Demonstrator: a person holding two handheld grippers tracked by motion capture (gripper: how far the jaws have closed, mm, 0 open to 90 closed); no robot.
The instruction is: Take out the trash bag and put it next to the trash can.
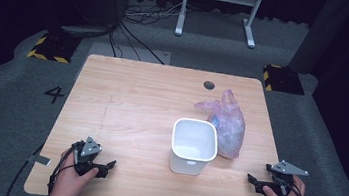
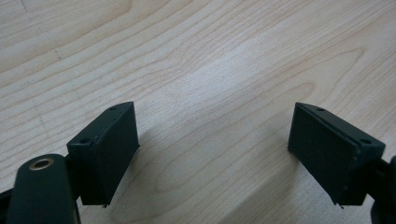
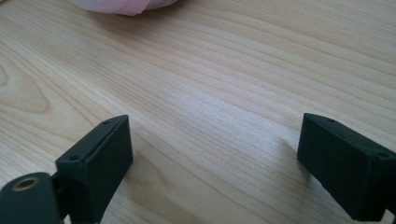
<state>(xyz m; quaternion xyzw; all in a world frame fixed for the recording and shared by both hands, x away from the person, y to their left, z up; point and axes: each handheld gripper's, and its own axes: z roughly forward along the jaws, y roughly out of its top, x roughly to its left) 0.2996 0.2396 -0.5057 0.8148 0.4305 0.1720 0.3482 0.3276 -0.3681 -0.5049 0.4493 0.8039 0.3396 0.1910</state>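
The bag is soft, light and crinkly, sits far right on the desk touching the white tub, and looks easiest to pinch by its loose top; both grippers' fingers stand wide, holding nothing.

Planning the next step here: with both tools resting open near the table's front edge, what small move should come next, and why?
Probably ease the right tool forward toward the bag. Its jaws stand open with nothing between them, the bag lies just ahead of it beside the white bin, and the left tool sits farther off, also open and empty.
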